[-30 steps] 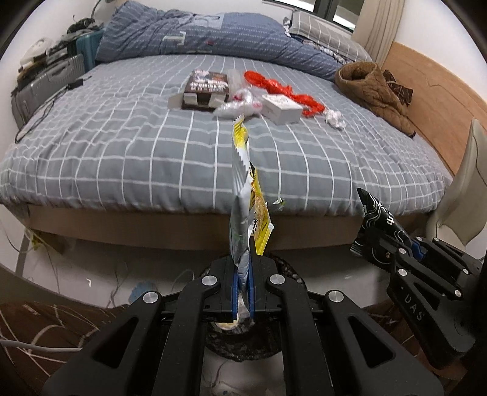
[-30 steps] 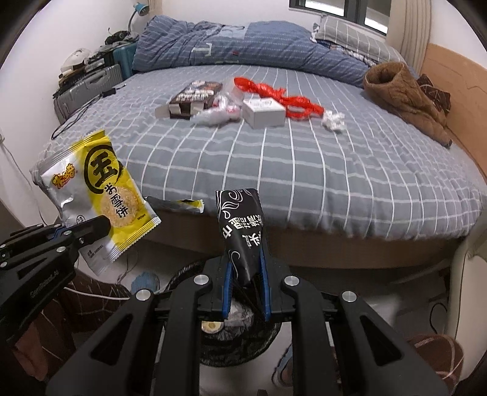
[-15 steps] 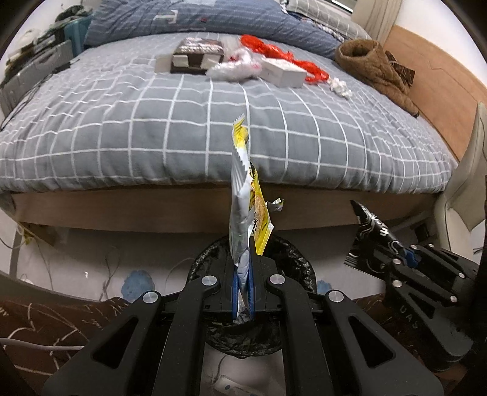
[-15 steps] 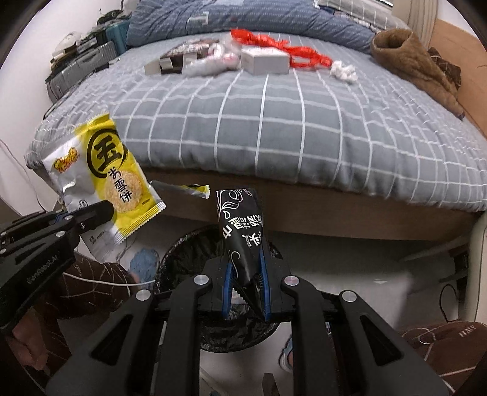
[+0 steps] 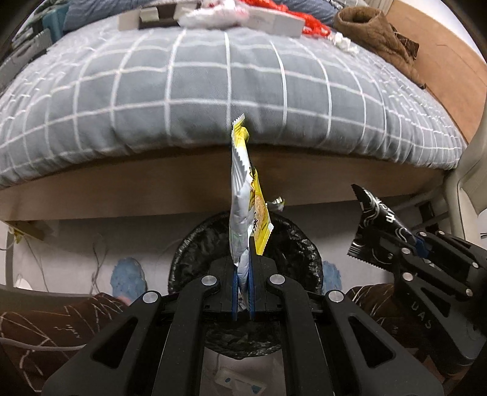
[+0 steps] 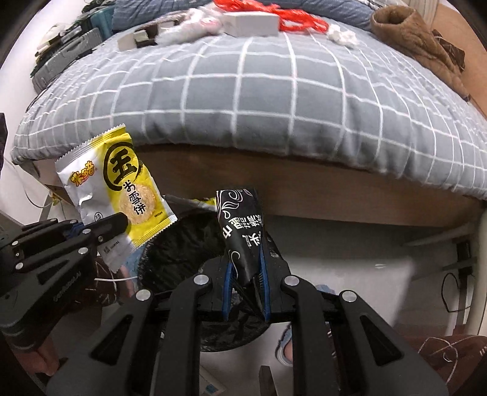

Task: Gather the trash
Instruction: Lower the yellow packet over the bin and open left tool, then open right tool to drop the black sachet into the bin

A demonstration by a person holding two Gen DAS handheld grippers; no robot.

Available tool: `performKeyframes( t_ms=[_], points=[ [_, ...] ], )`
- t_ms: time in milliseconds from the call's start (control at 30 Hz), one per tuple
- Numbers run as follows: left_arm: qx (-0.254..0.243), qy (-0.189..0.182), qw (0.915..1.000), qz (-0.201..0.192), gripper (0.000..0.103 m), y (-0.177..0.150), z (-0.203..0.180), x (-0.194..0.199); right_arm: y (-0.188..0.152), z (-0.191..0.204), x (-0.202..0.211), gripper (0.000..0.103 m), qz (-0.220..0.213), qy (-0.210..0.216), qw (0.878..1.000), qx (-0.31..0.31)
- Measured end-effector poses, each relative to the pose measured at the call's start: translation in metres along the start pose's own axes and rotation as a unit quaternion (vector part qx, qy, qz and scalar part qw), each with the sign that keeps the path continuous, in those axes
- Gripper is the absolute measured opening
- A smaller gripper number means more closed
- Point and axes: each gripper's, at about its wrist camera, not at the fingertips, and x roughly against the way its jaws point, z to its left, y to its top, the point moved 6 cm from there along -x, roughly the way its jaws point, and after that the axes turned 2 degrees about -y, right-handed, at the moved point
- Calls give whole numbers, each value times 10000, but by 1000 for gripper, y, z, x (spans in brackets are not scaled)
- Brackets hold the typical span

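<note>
Left gripper point(image 5: 242, 274): clenched on the lower end of a yellow and silver snack packet point(image 5: 243, 207), which stands edge-on straight up from between the blue pads; seen from the right wrist, the same packet point(image 6: 121, 185) shows its printed yellow face, pinched at its lower edge by the left gripper point(image 6: 120, 220).

Bin point(image 5: 298, 243): round, lined with a black bag, on the floor just in front of the bed frame; directly below and beyond the left gripper's tips, with the packet hanging over its opening.

Right gripper point(image 6: 245, 277): clamped on the lower end of a black wrapper point(image 6: 242, 222) with white lettering, which rises upright from the pads; the bin point(image 6: 182, 243) lies beneath it, slightly to the left. From the left wrist the wrapper point(image 5: 371, 225) juts up and to the left from the right gripper point(image 5: 417, 240).

Bed point(image 6: 274, 100): grey checked cover, behind and above both grippers; a white box point(image 6: 251, 22), red plastic point(image 6: 292, 15), crumpled paper point(image 6: 342, 35) and a brown garment point(image 6: 417, 39) lie on top, well apart from the grippers.
</note>
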Motion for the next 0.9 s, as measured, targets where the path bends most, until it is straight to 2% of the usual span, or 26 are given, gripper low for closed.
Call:
performKeyframes(
  t_ms=[367,633,733,767,800,900],
  points=[
    [-75,-88,9991,399,4,-9,-17,-37,-15,-35,-6,14,147,-95,9995,-278],
    [-83,94,9988,473,7,-14,-8,-43,-11,-26,-10,14,145,-51,9997,-189],
    [-53,142,9987,479,23,-14,-7,-43,-11,-23,-10,14,159,-45,9997,-155],
    [-40,168,9988,448,35,-14,-6,-42,-10,-21,-10,14,155,-43,9998,-138],
    [-14,193,9990,399,43,-13,-3,-40,-10,-19,-10,14,151,-38,9998,-128],
    [16,221,9991,365,49,-13,3,-37,-6,-12,-8,14,129,-17,9999,-71]
  ],
)
